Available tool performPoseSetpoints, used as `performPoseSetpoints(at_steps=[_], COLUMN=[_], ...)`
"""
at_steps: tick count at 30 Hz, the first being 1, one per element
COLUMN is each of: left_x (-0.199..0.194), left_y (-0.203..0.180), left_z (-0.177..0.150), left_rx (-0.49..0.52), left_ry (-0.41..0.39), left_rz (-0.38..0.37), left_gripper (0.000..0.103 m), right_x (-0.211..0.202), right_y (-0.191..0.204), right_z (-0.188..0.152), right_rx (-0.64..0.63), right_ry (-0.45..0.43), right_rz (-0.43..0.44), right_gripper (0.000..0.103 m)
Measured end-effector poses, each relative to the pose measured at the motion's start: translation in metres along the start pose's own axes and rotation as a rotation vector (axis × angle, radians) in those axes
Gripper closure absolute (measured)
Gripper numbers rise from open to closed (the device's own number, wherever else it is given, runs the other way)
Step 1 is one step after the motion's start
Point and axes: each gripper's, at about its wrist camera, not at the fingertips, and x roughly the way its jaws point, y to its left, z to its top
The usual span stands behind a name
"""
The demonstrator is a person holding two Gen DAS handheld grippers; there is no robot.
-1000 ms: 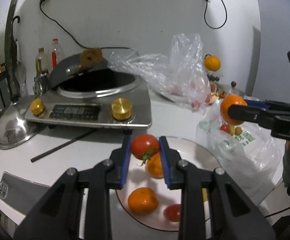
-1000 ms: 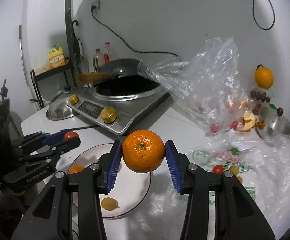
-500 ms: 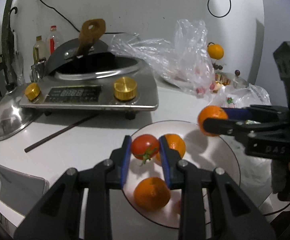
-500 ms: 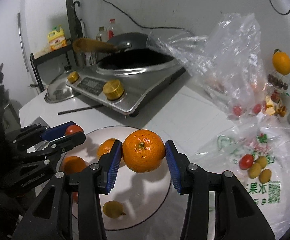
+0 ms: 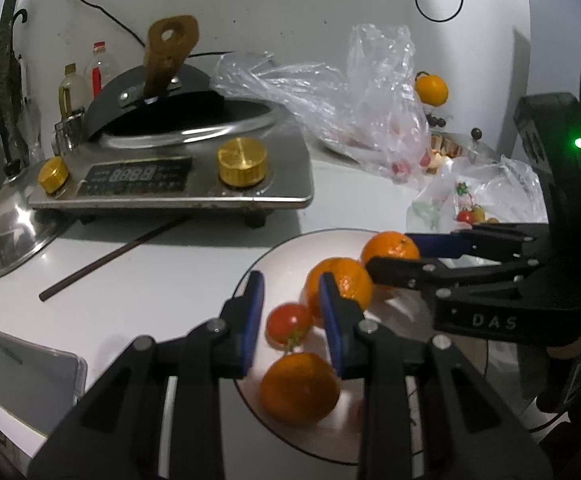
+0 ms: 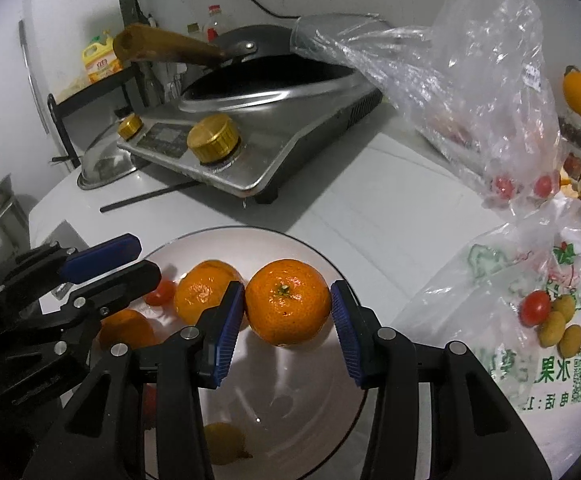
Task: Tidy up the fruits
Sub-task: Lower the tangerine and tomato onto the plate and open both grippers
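Two pairs of tongs meet over one white plate (image 6: 314,252). The right tongs (image 6: 288,320) have their blue pads spread just wider than a mandarin (image 6: 287,303) that sits between them on the plate; whether the pads touch it cannot be told. The left tongs (image 5: 290,314) are spread too, with a small red tomato (image 5: 289,325) lying loose between the pads, blurred. A second mandarin (image 5: 340,286) rests just beyond the left tongs' right pad, and a third (image 5: 298,388) lies nearer, below the tomato. Beyond both tongs on the desk (image 6: 390,200) stands a steel cooker (image 5: 194,176). To the right of the right tongs lies a printed plastic bag (image 6: 530,304) of small fruit.
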Motion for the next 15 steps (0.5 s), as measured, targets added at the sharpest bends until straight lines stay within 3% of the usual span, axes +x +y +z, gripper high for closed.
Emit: performPoseSetpoints(at_steps=[13, 15], left_x=[-0.013, -0.017], left_y=[-0.015, -0.019], left_z=[0.005, 0.008], left_rx=[-0.005, -0.003], left_ry=[-0.006, -0.016], left_rz=[0.008, 0.007], left_gripper=[0.064, 0.049], right_x=[-0.015, -0.022], right_y=[-0.006, -0.009], right_z=[-0.003, -0.003], right_rx=[-0.006, -0.002], right_ry=[-0.030, -0.041], right_rz=[0.008, 0.007], right_gripper=[0.051, 0.051])
